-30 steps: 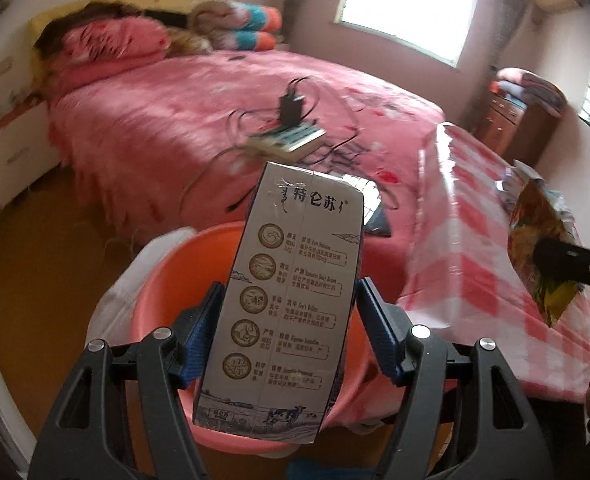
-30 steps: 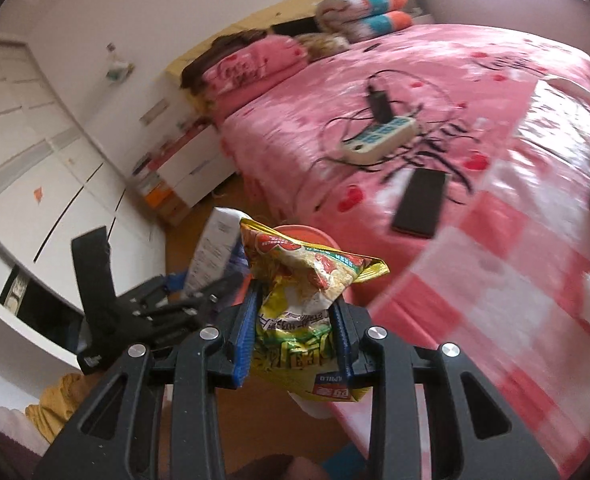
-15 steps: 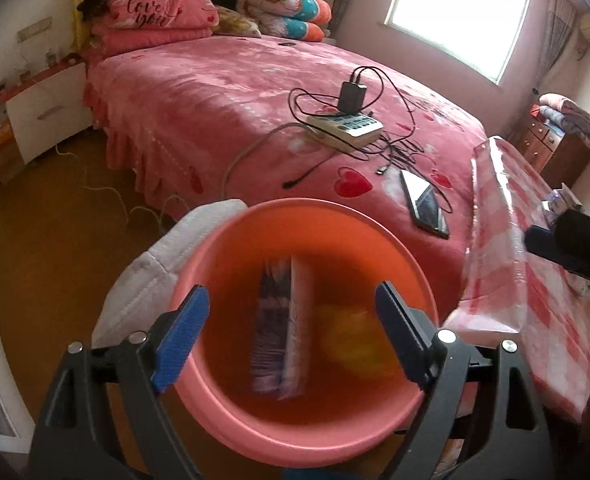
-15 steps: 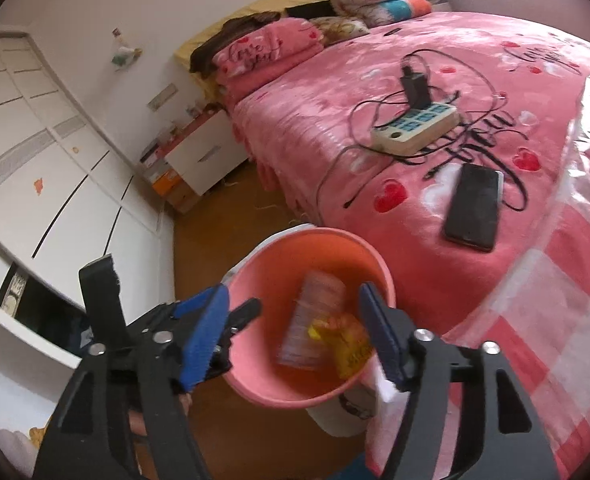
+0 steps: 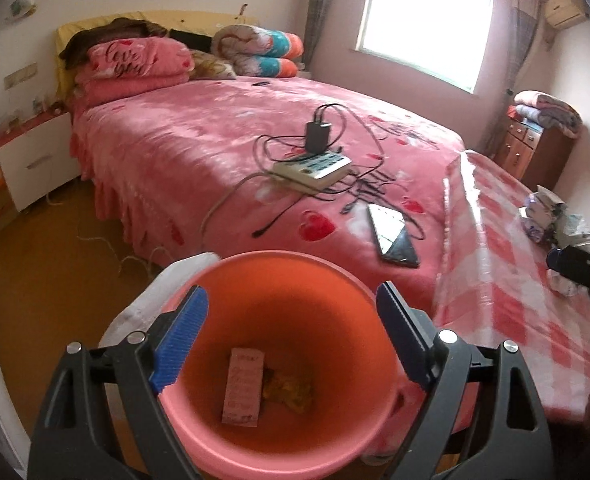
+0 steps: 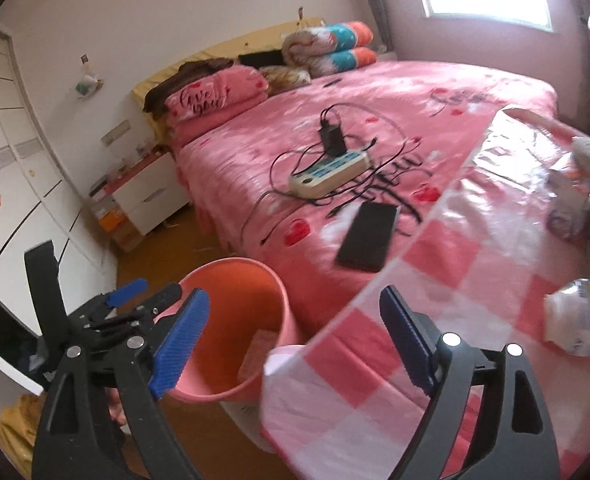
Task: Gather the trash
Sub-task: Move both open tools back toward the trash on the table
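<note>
My left tool point(image 5: 289, 342) hangs over the pink bin point(image 5: 255, 268), fingers spread wide with nothing between them. At the bin's bottom I see the carton point(image 5: 243, 386) lying flat with the yellow snack bag point(image 5: 289, 390) touching its side. My right tool point(image 6: 291, 330) is also spread wide and empty, above the corner of the checked desk point(image 6: 435, 272). A white crumpled wrapper point(image 6: 579, 322) lies on the desk, with more litter point(image 6: 579, 200) farther back. Beyond, on the bed point(image 5: 199, 148), sit a phone point(image 5: 395, 236) and a power strip point(image 5: 315, 166).
</note>
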A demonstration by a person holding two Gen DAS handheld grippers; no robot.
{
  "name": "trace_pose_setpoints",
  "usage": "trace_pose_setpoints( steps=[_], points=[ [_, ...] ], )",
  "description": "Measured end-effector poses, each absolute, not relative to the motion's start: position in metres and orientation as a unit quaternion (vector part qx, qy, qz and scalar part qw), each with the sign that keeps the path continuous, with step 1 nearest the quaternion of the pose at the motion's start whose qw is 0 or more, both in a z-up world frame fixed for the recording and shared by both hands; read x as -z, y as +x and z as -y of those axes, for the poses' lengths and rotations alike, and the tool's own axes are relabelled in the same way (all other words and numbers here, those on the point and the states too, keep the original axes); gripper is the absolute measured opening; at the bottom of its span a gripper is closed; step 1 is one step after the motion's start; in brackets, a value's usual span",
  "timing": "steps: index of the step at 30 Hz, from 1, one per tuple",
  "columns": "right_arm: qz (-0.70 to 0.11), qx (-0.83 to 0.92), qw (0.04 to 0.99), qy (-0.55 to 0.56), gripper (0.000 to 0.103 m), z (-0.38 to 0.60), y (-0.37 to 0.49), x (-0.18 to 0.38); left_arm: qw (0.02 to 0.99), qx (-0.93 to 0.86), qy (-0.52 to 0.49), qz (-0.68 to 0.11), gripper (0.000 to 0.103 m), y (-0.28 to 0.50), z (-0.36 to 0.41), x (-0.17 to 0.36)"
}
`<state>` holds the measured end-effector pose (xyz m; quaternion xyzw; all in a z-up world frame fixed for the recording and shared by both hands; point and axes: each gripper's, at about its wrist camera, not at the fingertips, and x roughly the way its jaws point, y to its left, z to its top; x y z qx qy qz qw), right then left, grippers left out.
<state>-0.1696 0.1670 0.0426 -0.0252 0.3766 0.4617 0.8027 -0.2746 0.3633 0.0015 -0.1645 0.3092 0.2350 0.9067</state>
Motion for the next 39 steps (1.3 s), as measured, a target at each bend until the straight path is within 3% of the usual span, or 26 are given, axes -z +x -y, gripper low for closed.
trace_pose_setpoints(
  steps=[16,39],
  points=[
    [-0.318,-0.430,0.845,-0.012,0.090,-0.094,-0.169,-0.052,0.909,-0.177,-0.161,-0.342,0.087,-0.229,-0.309,-0.028],
    [-0.288,-0.313,0.898,0.114,0.090,0.064,-0.107,-0.061,0.925,-0.074,-0.066,-0.366,0.087,-0.151,-0.194,-0.051]
  ],
)
